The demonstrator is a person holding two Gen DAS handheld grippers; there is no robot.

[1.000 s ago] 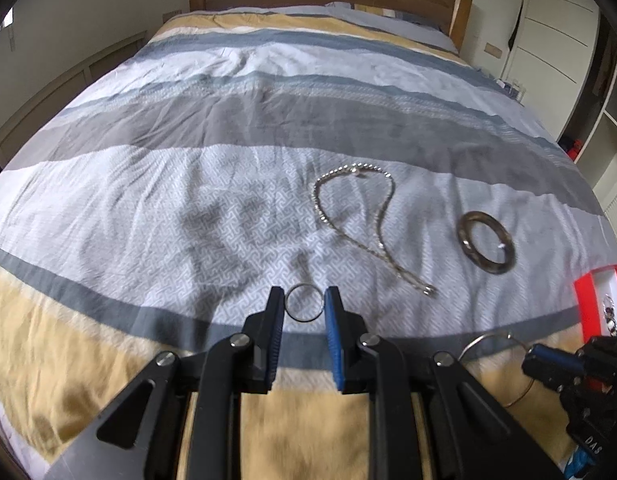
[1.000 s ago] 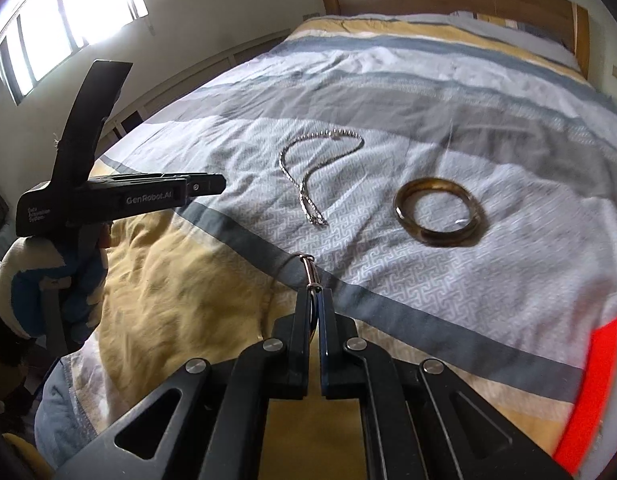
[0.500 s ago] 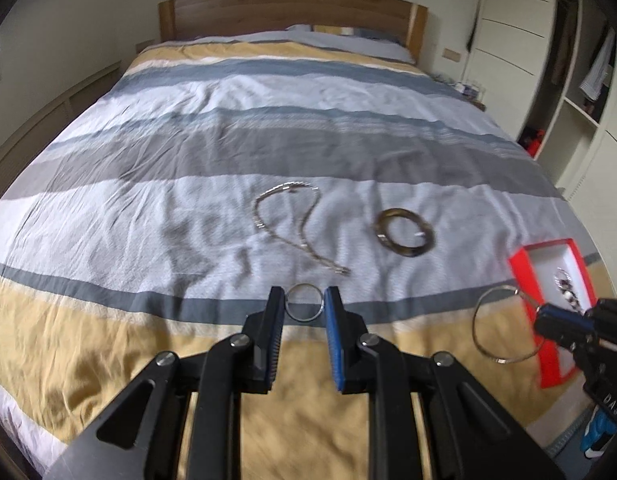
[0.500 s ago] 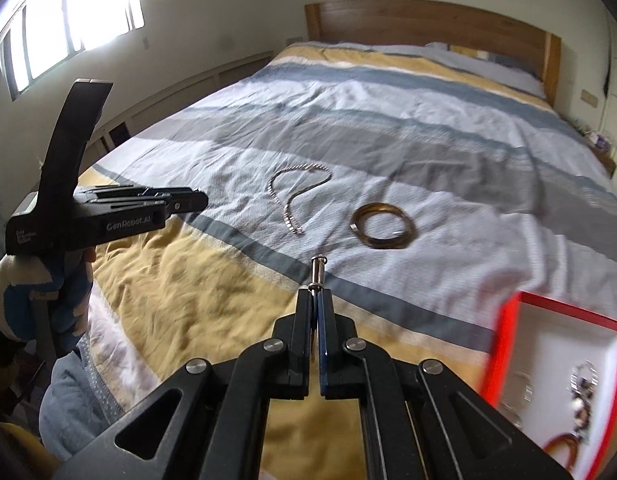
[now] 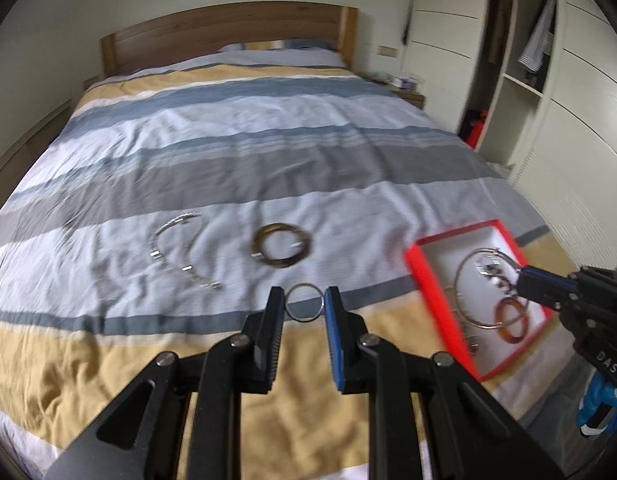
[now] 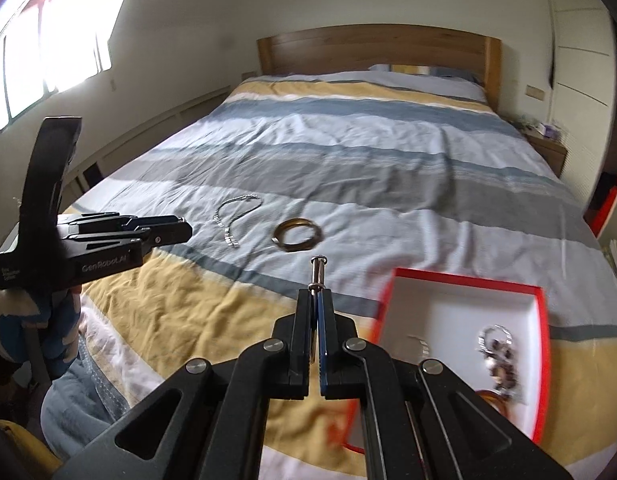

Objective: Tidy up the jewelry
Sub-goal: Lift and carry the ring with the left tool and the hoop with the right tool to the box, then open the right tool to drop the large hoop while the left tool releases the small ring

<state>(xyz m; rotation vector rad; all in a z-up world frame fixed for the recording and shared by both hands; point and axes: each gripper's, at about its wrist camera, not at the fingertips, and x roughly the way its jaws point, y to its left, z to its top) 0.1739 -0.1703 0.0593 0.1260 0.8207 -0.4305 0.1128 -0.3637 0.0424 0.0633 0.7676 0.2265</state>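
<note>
My left gripper is shut on a small silver ring bangle, held above the bed. My right gripper is shut on a large thin silver hoop, seen edge-on in the right wrist view; in the left wrist view it hangs over the red jewelry box. The box holds a beaded bracelet and an amber bangle. On the bedspread lie a silver chain necklace and a dark brown bangle, both also in the right wrist view.
The striped bedspread runs to a wooden headboard. White wardrobes with open shelves stand at the right. A window is at the left. The red box sits at the bed's near right edge.
Both grippers have pulled back and swung right. The red box has come into fuller view and the large hoop now hangs over it. Both grips are unchanged.
</note>
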